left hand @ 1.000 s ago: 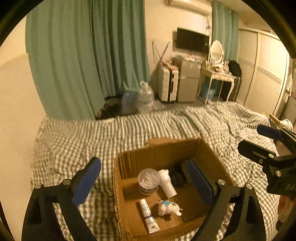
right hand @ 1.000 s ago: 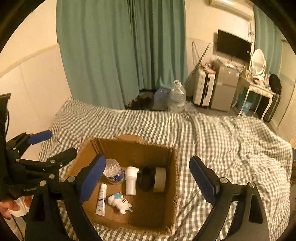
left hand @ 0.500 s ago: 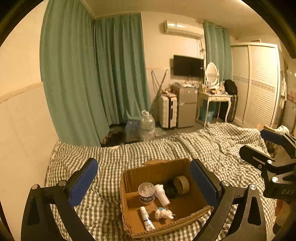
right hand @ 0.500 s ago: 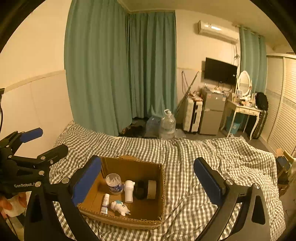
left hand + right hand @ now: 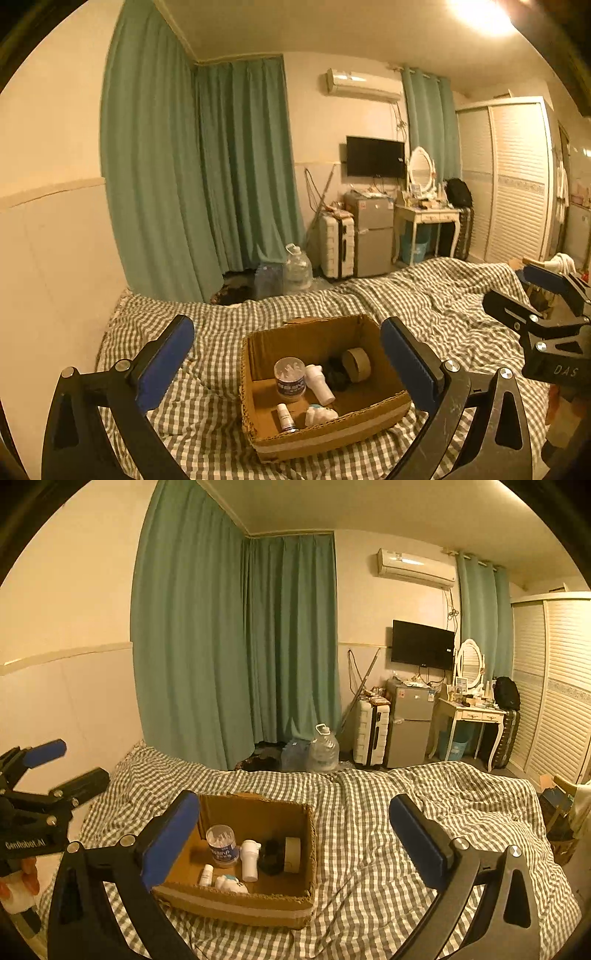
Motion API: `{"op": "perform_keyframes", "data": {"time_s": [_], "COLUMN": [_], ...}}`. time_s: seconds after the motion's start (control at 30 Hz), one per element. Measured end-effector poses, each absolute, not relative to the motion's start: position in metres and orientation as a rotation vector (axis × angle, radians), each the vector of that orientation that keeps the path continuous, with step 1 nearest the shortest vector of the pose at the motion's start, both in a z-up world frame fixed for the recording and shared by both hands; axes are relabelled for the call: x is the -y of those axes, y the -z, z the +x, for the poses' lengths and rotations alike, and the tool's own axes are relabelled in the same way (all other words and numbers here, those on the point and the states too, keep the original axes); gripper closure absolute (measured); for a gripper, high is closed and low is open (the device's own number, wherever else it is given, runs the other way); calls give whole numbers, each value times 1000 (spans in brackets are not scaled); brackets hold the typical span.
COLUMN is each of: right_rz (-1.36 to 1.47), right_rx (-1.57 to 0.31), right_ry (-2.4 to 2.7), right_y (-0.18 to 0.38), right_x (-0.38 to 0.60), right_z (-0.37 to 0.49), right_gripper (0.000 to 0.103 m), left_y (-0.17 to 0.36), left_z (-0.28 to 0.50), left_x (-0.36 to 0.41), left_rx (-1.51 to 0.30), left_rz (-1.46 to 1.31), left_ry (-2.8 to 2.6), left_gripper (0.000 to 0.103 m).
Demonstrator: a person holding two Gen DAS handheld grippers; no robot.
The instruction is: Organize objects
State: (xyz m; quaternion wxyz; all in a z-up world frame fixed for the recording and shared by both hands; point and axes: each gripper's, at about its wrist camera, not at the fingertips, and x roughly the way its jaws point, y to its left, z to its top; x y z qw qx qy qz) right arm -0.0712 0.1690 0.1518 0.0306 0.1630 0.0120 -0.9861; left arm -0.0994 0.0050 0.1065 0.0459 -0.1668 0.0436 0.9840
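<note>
Checked bedspread (image 5: 424,306), green curtains (image 5: 221,166).

Cardboard box (image 5: 236,904) on checked bed (image 5: 388,812)

In the cardboard box (image 5: 255,904), at 6 o'clock from the centre of the right wrist view, we see the near wall hiding the lower part of the small white figure (image 5: 231,882) and the base of the small tube (image 5: 205,875). We cannot identify the dark object (image 5: 271,856) beside the tape roll (image 5: 293,854). The jar (image 5: 221,845) label is too small to read. The left edge cuts off the left tool (image 5: 55,771) at 9 o'clock.
</note>
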Motion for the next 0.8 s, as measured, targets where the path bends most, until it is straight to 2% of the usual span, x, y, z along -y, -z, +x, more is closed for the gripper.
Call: {"op": "perform_keyframes", "data": {"time_s": [0.27,0.6,0.8], "right_rz": [490,493,481], "right_rx": [43,-63,-129], "right_ry": [3027,3082,3097], "right_y": [-94,-39,-24], "right_x": [-173,-167,-159], "right_z": [-57,-50,-45], "right_gripper": [0,0,0], "left_y": [-53,-4,2], "left_z": [-83,-77,-70], "left_x": [7,25,20], "left_rx": [-89,92,51], "left_rz": [-503,-593,-572], "left_ry": [-3074,-3032,-3049], "left_gripper": [0,0,0]}}
